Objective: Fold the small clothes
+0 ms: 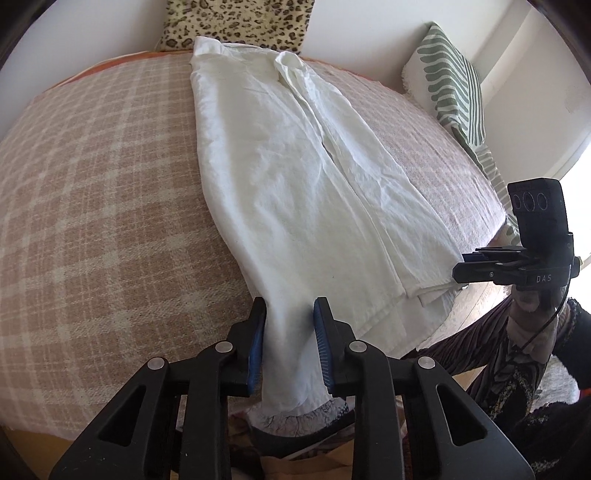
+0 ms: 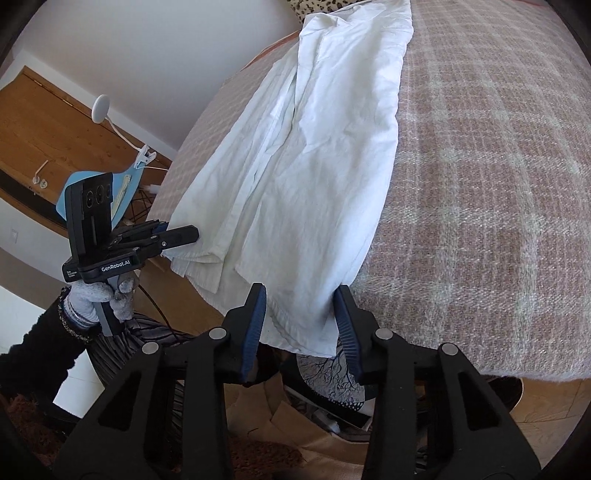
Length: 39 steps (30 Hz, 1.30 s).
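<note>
Left gripper [image 1: 290,306]: nearest the left wrist camera, at the near edge of the bed. Its fingers stand apart and a bunched corner of the hem fills the gap, touching both blue pads [image 1: 255,343]. Whether they squeeze it cannot be told.
Blanket [image 1: 92,192]: pink and cream plaid, covering the bed top and taking up the whole left side of the left wrist view.
Leopard pillow [image 1: 236,22]: at the far edge of the bed, just behind the collar.
White shirt [image 1: 295,177]: creased and lying lengthwise on the blanket, from the far edge by the leopard pillow down to the near edge. One side is folded over along its length, so the layers stack at the right of the hem. The hem hangs over the near edge.
Striped pillow [image 1: 450,81]: green and white, leaning against the wall at the far right corner of the bed.
Right gripper [image 1: 458,271]: seen side-on in the left wrist view, at the hem's right corner by the near edge. In its own camera its fingers are spread wide either side of a hanging hem corner [image 2: 303,325]. The cloth brushes the right pad, and the left pad stands in front of it.
</note>
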Tool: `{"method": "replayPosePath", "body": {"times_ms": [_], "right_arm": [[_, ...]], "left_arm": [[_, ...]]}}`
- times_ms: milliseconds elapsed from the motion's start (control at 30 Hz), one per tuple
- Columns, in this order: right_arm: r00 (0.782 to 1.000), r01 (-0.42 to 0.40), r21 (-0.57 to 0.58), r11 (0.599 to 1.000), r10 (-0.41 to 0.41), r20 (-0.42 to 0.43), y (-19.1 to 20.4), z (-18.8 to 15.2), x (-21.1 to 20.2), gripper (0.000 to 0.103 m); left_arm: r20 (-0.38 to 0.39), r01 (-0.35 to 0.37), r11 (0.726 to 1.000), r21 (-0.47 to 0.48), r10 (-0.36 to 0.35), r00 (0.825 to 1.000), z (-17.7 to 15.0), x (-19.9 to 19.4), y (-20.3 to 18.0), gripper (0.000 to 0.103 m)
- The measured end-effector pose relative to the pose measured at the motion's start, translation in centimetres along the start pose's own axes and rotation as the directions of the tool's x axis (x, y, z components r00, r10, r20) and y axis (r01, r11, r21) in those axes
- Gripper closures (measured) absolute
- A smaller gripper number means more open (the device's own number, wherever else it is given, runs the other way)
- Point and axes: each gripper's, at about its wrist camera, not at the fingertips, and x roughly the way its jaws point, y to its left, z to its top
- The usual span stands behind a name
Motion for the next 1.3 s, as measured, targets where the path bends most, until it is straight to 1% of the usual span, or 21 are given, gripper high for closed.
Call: {"method": "replayPosePath", "body": {"times_ms": [100,133,167,233,300,333,467,600,633,767,867,933,1033,1133,1167,1233,1300], "right_arm": [[1.0,0.008,0.012,1.0,-0.008,0.004,-0.1,-0.1,0.1,0.079],[1.0,0.005,0.018,1.0,-0.005,0.007,-0.1,-0.1,0.0,0.087],[1.0,-0.01,0.031,0.999,0.01,0.013,-0.2,0.0,-0.1,0.091],[0.998,-0.065,0.076,0.995,0.062,0.033,-0.9,0.2,-0.7,0.094],[0.991,-0.127,0.115,0.985,0.121,0.061,-1.3,0.5,-1.3,0.095],[0.988,-0.145,0.125,0.981,0.137,0.073,-1.3,0.8,-1.6,0.095],[0.974,-0.209,0.155,0.966,0.192,0.121,-1.4,2.2,-2.9,0.095],[0.961,-0.245,0.17,0.954,0.217,0.169,-1.5,4.4,-4.0,0.095],[0.96,-0.248,0.171,0.954,0.218,0.177,-1.4,5.1,-4.1,0.095],[0.964,-0.21,0.167,0.963,0.176,0.199,-1.8,8.9,-4.3,0.095],[0.969,-0.186,0.2,0.962,0.147,0.197,-2.8,12.1,-3.7,0.095],[0.975,-0.155,0.222,0.963,0.113,0.192,-3.6,14.4,-2.9,0.095],[0.983,-0.107,0.276,0.955,0.06,0.171,-5.7,17.5,-1.3,0.095],[0.99,-0.075,0.336,0.939,0.03,0.136,-7.9,19.6,0.7,0.095],[0.992,-0.062,0.347,0.936,0.02,0.122,-8.5,20.1,1.3,0.095],[0.995,-0.064,0.378,0.924,0.028,0.1,-9.6,20.9,2.3,0.095],[0.996,-0.07,0.395,0.916,0.044,0.075,-10.3,21.6,3.0,0.095]], "left_arm": [[0.018,0.031,0.999,-0.019,-0.03,0.999,-0.2,-0.5,0.5,0.092],[0.024,0.047,0.999,-0.027,-0.046,0.999,-0.1,-0.7,0.6,0.093],[0.033,0.067,0.997,-0.037,-0.066,0.997,0.0,-0.9,0.7,0.094],[0.049,0.106,0.992,-0.064,-0.103,0.993,0.2,-1.2,1.0,0.095],[0.068,0.148,0.984,-0.095,-0.142,0.988,0.6,-1.6,1.1,0.095],[0.078,0.171,0.979,-0.112,-0.163,0.984,0.9,-1.7,1.2,0.095],[0.123,0.235,0.961,-0.146,-0.218,0.968,2.9,-2.6,1.6,0.096],[0.171,0.277,0.945,-0.175,-0.248,0.954,5.7,-3.2,2.1,0.096],[0.181,0.28,0.944,-0.176,-0.248,0.952,6.5,-3.3,2.1,0.096],[0.206,0.279,0.94,-0.196,-0.239,0.949,9.8,-2.0,3.2,0.095],[0.211,0.262,0.937,-0.232,-0.214,0.954,12.1,-0.3,4.7,0.095],[0.208,0.241,0.938,-0.251,-0.191,0.959,13.5,0.9,5.8,0.096],[0.19,0.218,0.935,-0.279,-0.169,0.967,15.0,2.9,7.3,0.096],[0.167,0.184,0.94,-0.288,-0.14,0.976,16.1,4.6,8.3,0.096],[0.159,0.183,0.936,-0.301,-0.14,0.977,16.2,5.1,8.7,0.096],[0.148,0.181,0.928,-0.327,-0.139,0.979,16.5,5.9,9.3,0.095],[0.133,0.175,0.926,-0.334,-0.137,0.982,16.8,6.4,9.6,0.094]]}}
